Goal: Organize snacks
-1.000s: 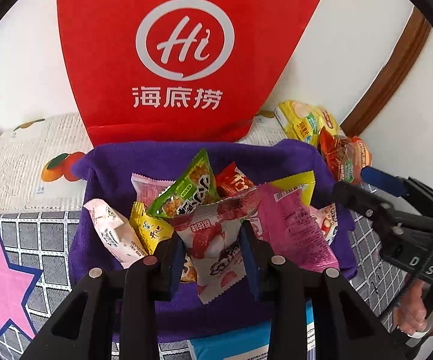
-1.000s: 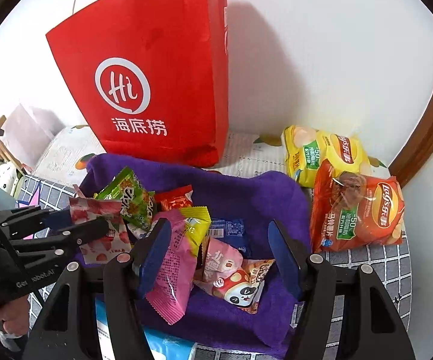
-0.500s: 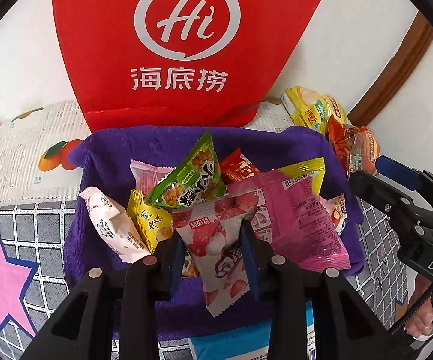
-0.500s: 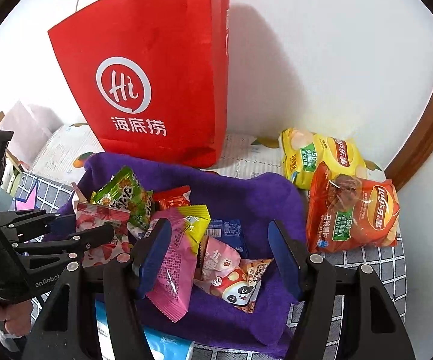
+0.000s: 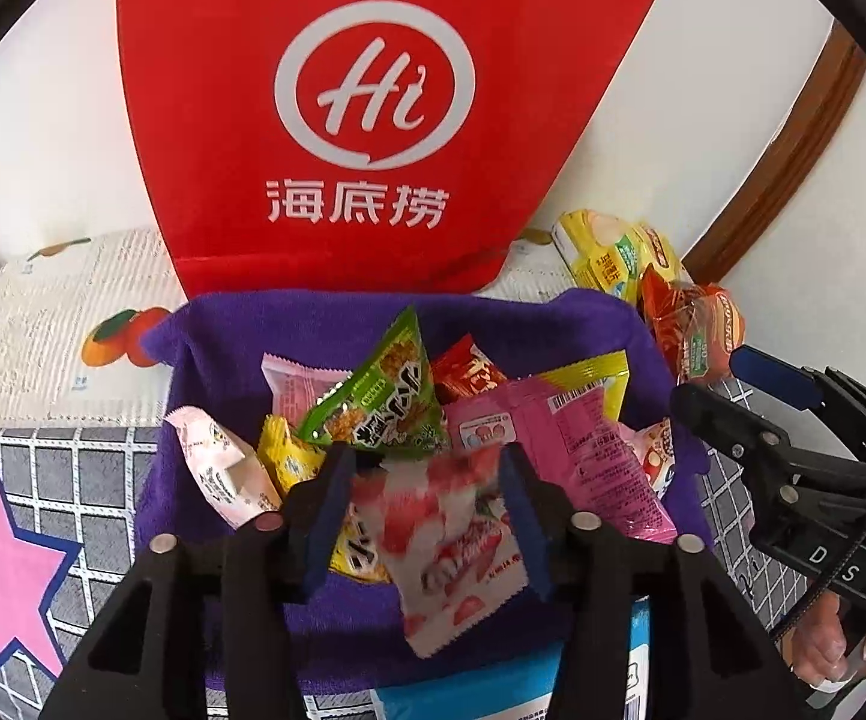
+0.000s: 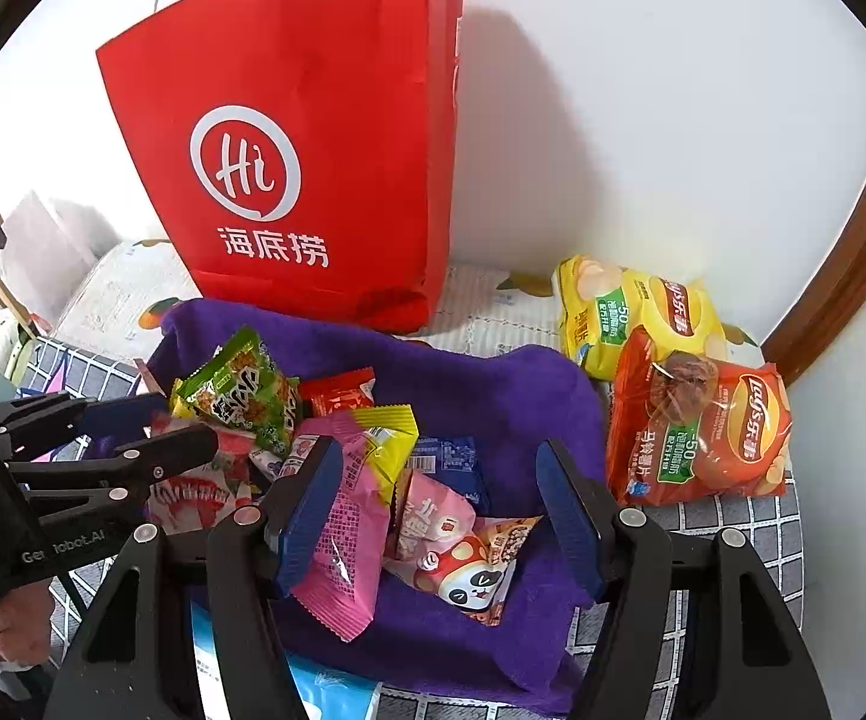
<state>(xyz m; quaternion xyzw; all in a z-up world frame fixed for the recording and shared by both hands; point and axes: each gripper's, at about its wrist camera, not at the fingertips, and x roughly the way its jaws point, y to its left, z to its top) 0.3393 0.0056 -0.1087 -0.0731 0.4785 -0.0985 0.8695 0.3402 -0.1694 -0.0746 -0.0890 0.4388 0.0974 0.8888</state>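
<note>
A purple cloth-lined basket (image 5: 312,324) holds several small snack packets, among them a green one (image 5: 384,402) and a long pink one (image 5: 589,456). My left gripper (image 5: 426,480) hangs over its near side with its jaws opening. A strawberry-print packet (image 5: 451,540), blurred, lies loose between them and sinks onto the pile. My right gripper (image 6: 439,480) stands open over the basket's right half, above a panda packet (image 6: 469,570), gripping nothing. The pink packet (image 6: 342,540) leans by its left finger. The right wrist view shows the left gripper (image 6: 174,426) at the left, over the strawberry packet (image 6: 192,492).
A red paper bag (image 5: 372,120) stands against the white wall behind the basket. A yellow chip bag (image 6: 637,306) and an orange one (image 6: 703,432) lie at the right. A brown wooden frame (image 6: 853,240) curves past them. A blue-white package (image 5: 493,684) pokes out under the basket's near edge.
The left jaws have parted and let go of the strawberry packet, which has slipped lower between them. The left gripper edged closer to the basket. The right gripper has stayed put.
</note>
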